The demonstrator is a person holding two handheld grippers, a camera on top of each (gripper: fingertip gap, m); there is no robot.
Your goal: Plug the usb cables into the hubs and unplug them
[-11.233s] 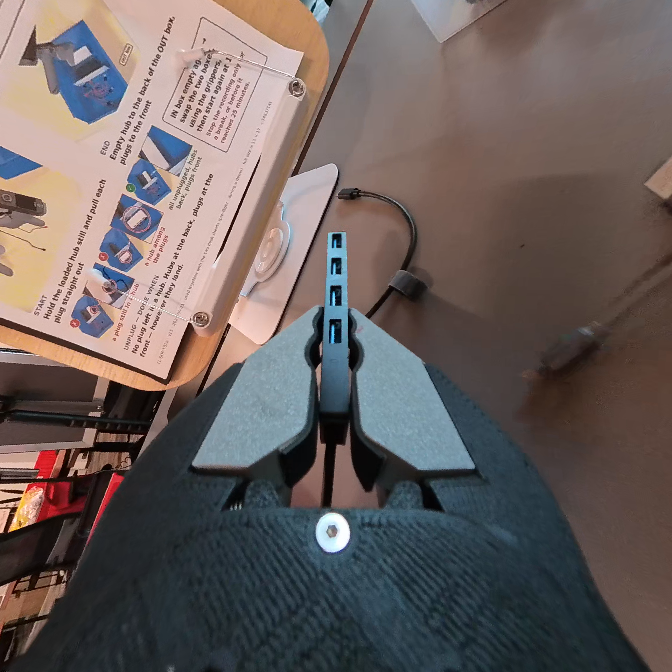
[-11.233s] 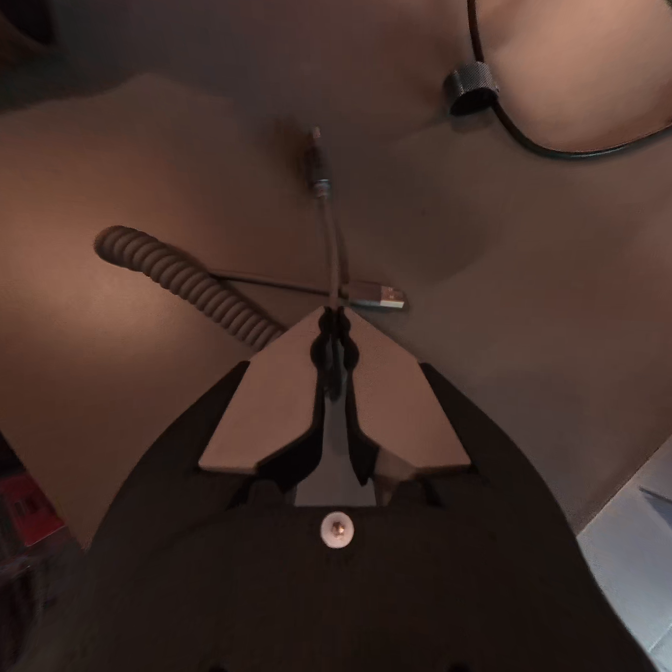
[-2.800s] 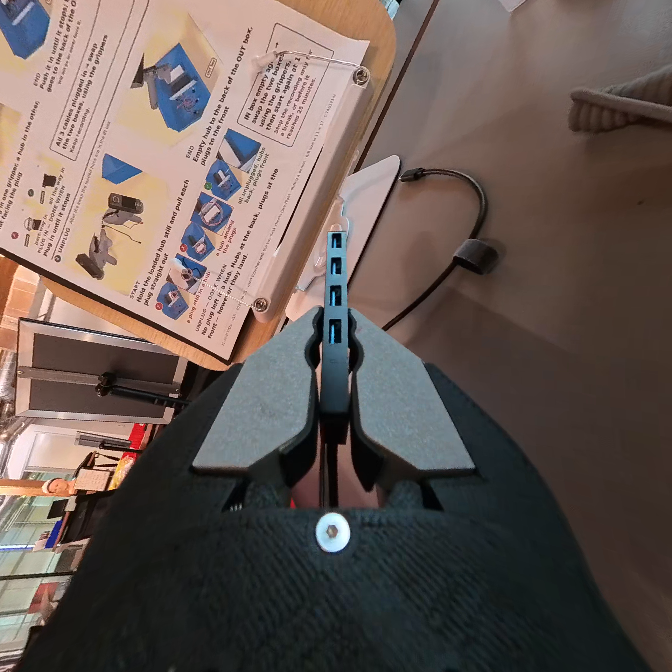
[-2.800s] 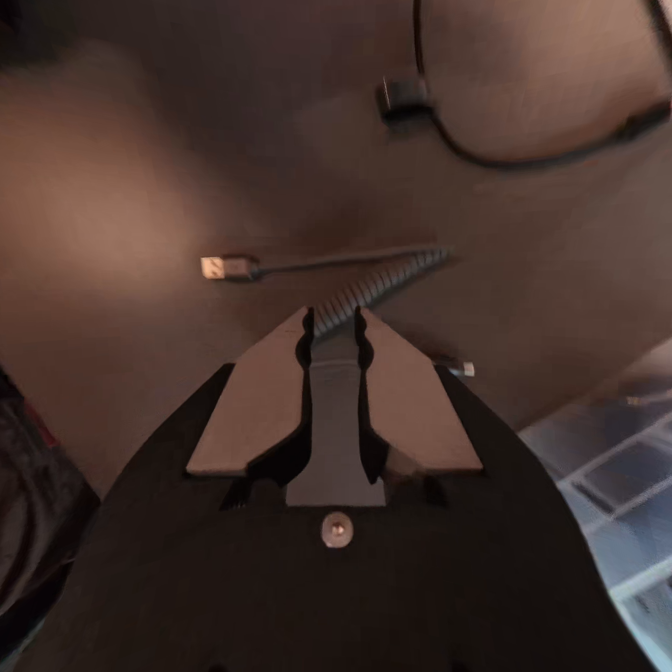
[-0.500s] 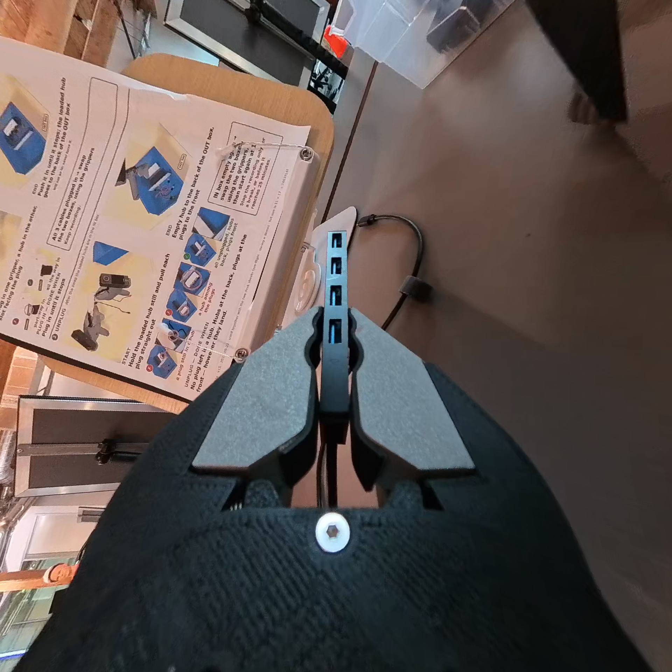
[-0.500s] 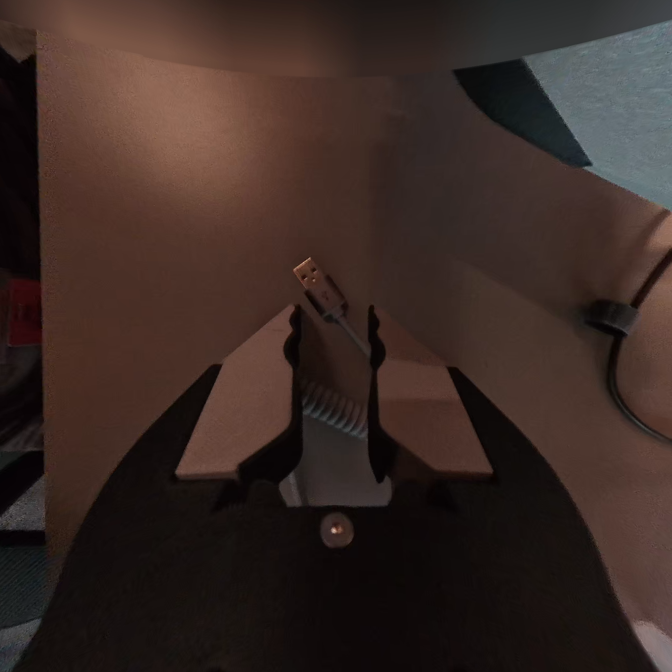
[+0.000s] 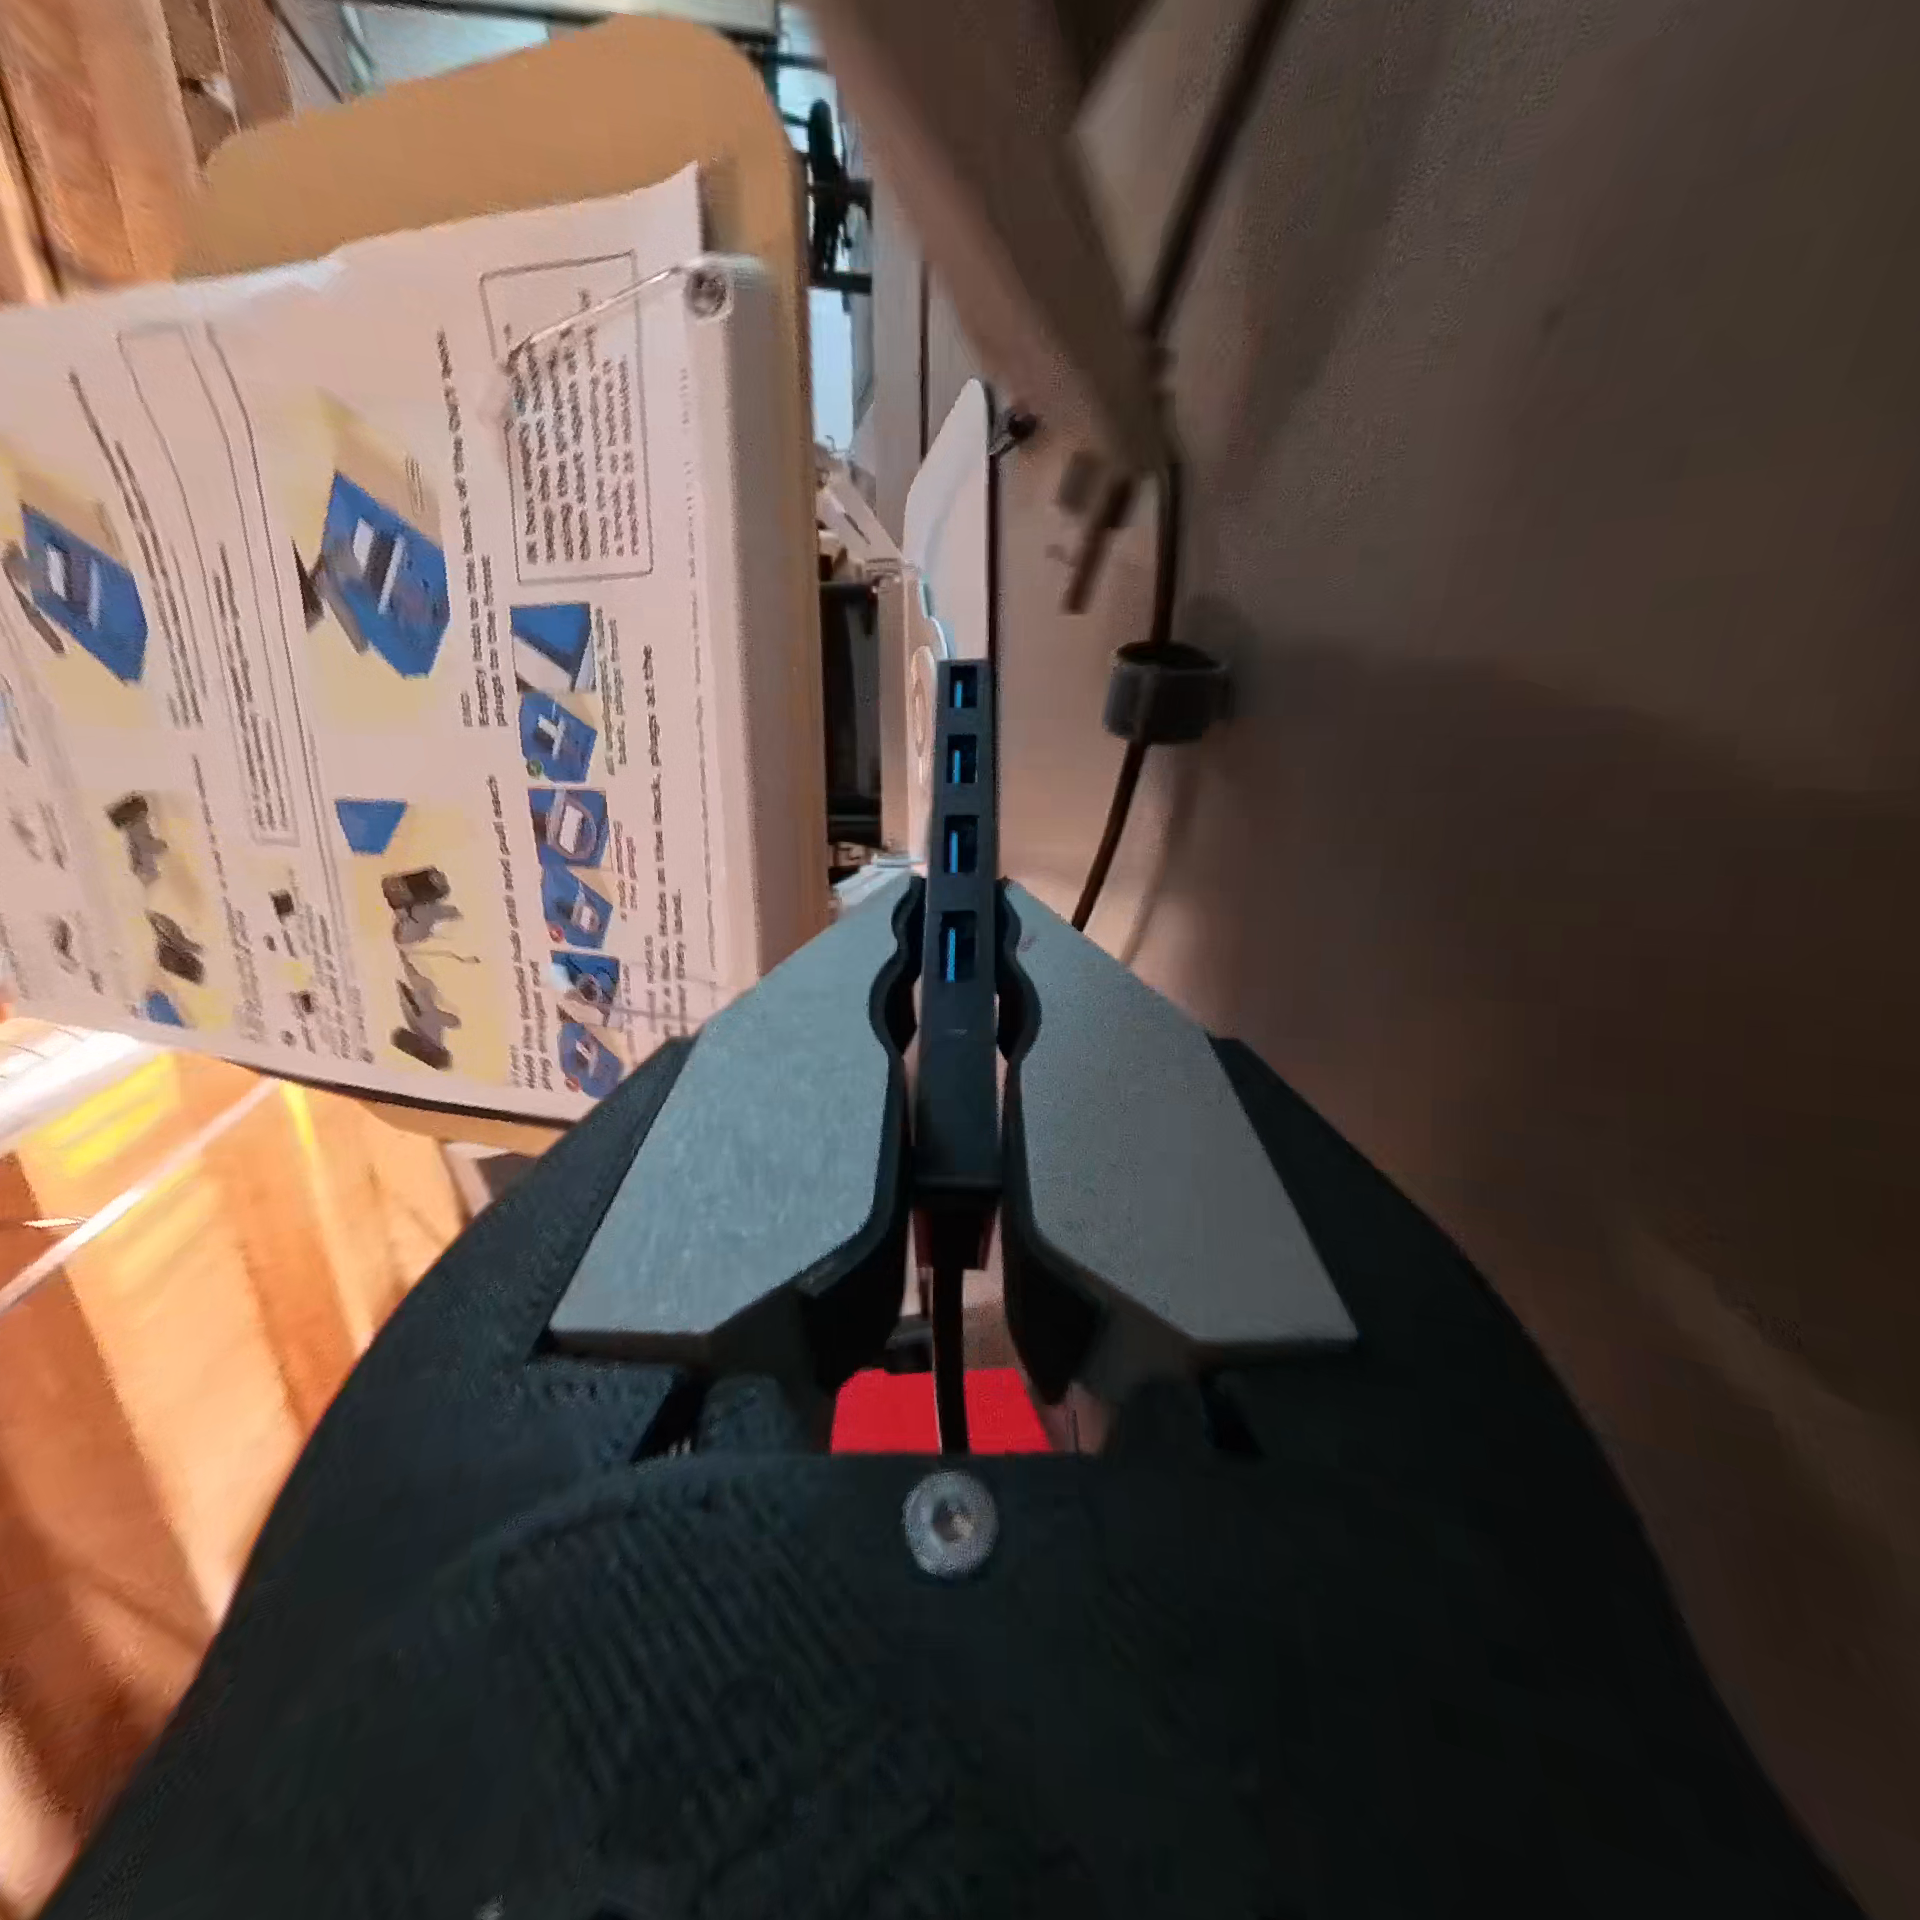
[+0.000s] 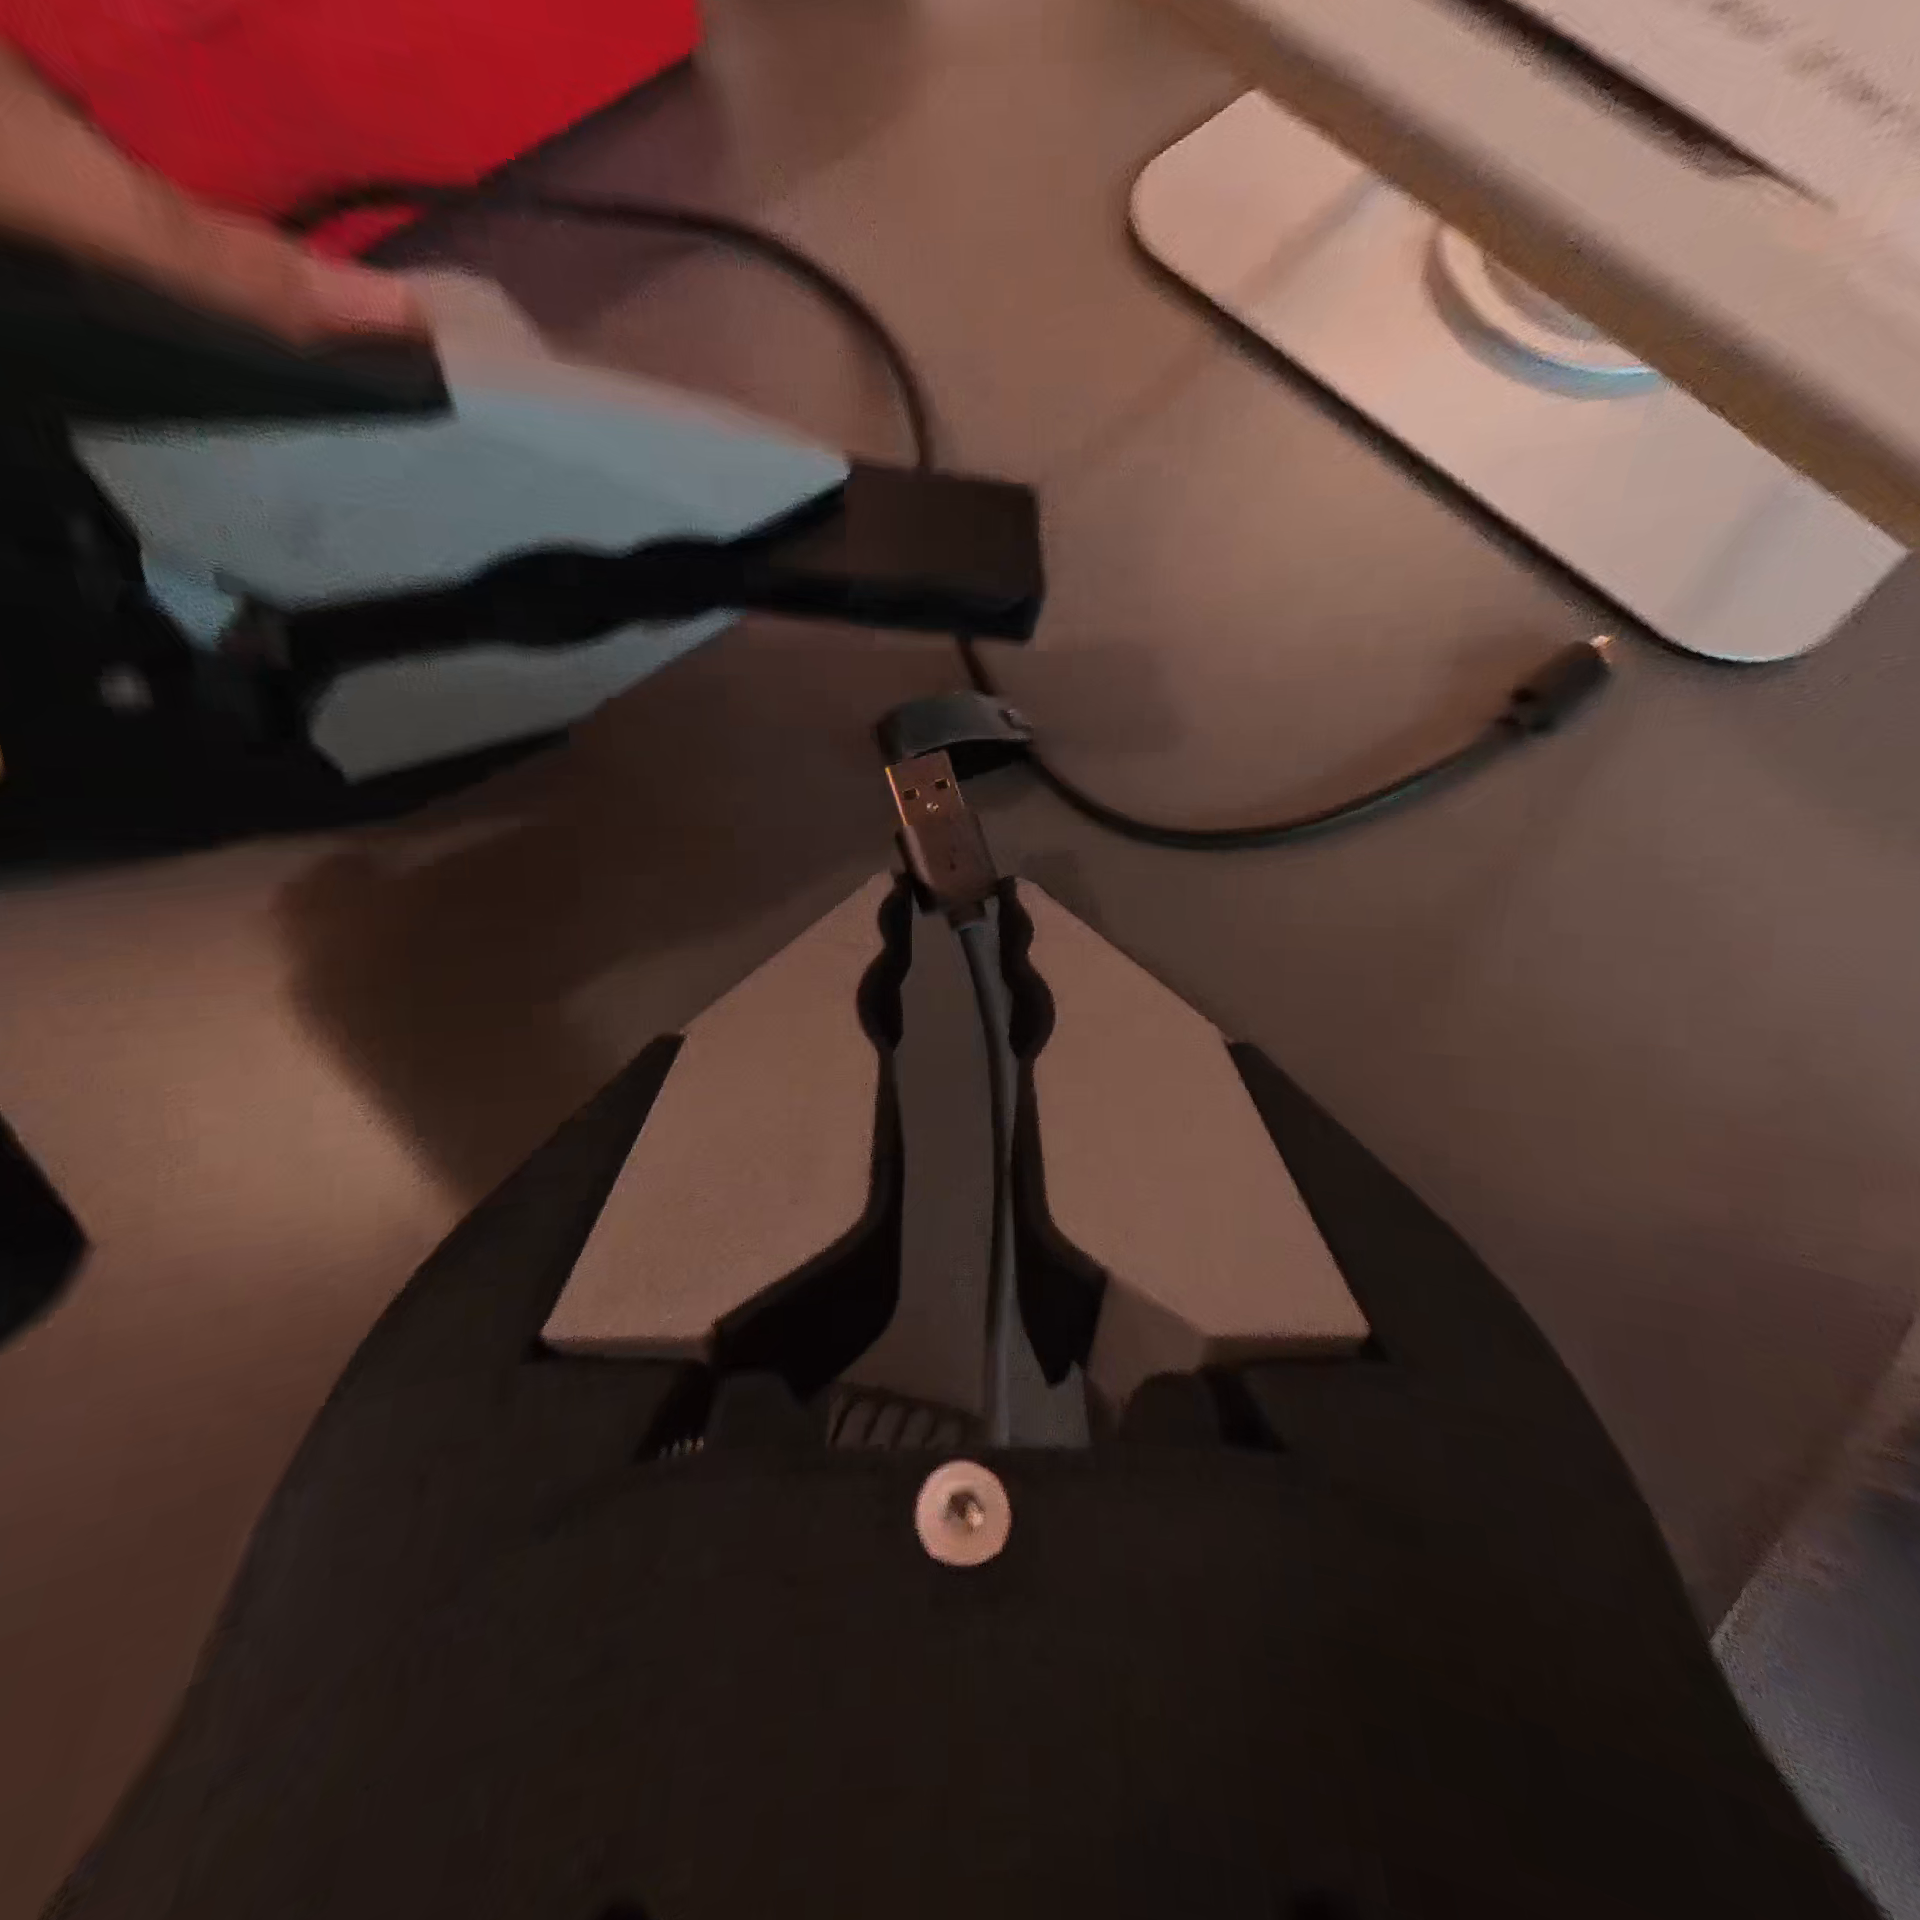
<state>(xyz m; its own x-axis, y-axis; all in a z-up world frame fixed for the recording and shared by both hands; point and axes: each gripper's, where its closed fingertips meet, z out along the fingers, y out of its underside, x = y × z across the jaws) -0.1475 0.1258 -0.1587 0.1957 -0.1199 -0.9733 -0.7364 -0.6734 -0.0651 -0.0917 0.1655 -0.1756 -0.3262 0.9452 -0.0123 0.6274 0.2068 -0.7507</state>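
Half a second ago our right gripper [image 8: 956,883] had its fingers wide apart around a loose plug over a bare surface; now they have drawn in on the silver USB plug [image 8: 938,821], which pokes out past the tips with its metal end pointing forward. We see its grey cable [image 8: 992,1091] running back between the fingers toward the gripper body. The jaws look clamped on the rear of the plug, though a narrow gap shows beside the cable farther back.

Our left gripper [image 7: 958,904] has swung as well, so the printed instruction sheet [image 7: 395,644] sits closer and more upright at the left of its view, blurred. Its fingers are pressed together on the black hub [image 7: 961,831], which stands edge-on between them with four blue ports [image 7: 962,769] in a row facing the camera. The hub's thin black cord drops back between the fingers.

From the right wrist view we see that same hub [image 8: 940,566] sticking out of the left gripper at the left, above and just left of the plug tip, and not touching it. A dark cable with a strap [image 8: 951,722] lies on the brown table [image 8: 1558,987] just beyond the plug, and a pale stand base [image 8: 1558,488] sits at the upper right.
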